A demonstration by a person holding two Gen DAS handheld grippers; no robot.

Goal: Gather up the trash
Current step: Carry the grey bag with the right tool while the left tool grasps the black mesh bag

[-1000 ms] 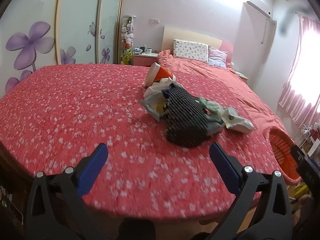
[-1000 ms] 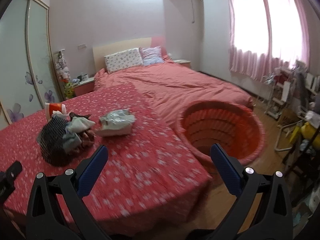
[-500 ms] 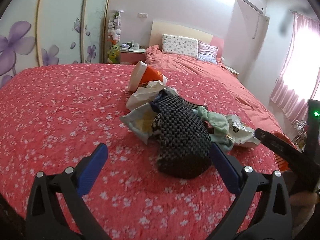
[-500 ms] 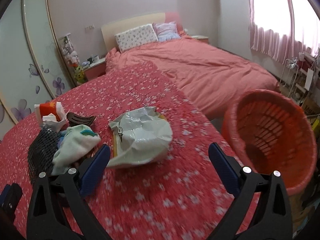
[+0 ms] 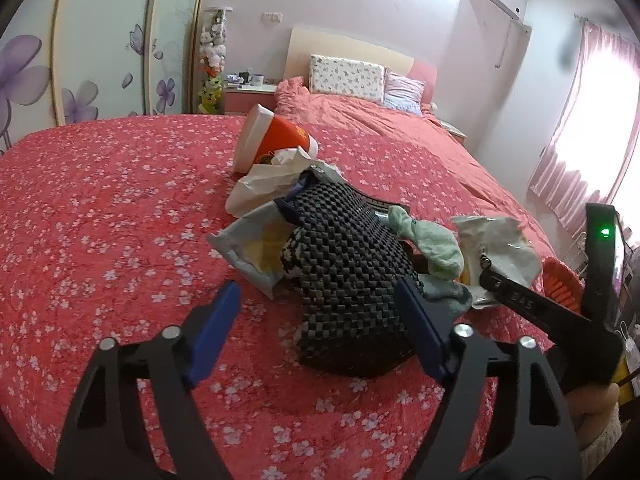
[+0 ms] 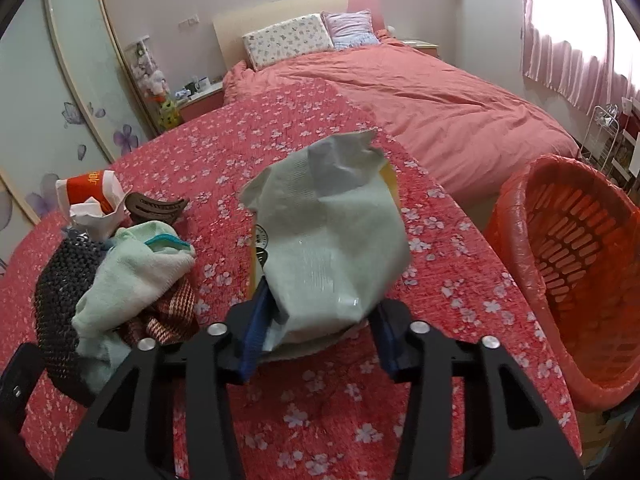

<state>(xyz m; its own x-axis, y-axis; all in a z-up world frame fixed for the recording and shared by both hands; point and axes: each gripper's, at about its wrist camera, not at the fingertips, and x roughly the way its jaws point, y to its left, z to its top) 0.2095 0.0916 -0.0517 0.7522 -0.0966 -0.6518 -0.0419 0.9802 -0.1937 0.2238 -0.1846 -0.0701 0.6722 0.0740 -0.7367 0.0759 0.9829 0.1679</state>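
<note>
Crinkling under the blue pads, the empty snack bag (image 6: 332,248) looks light, limp and slick; its lower end, where the right gripper (image 6: 318,334) has just been closing on it, seems the surest hold. It stands up off the red bedspread (image 6: 320,412), with the orange basket (image 6: 560,280) just beside the bed. The left gripper (image 5: 320,326) has just been narrowing around the black woven bag (image 5: 348,280) without pinching it yet. Only the left view shows the tipped orange cup (image 5: 272,138) clearly; only the right shows the basket's inside.
</note>
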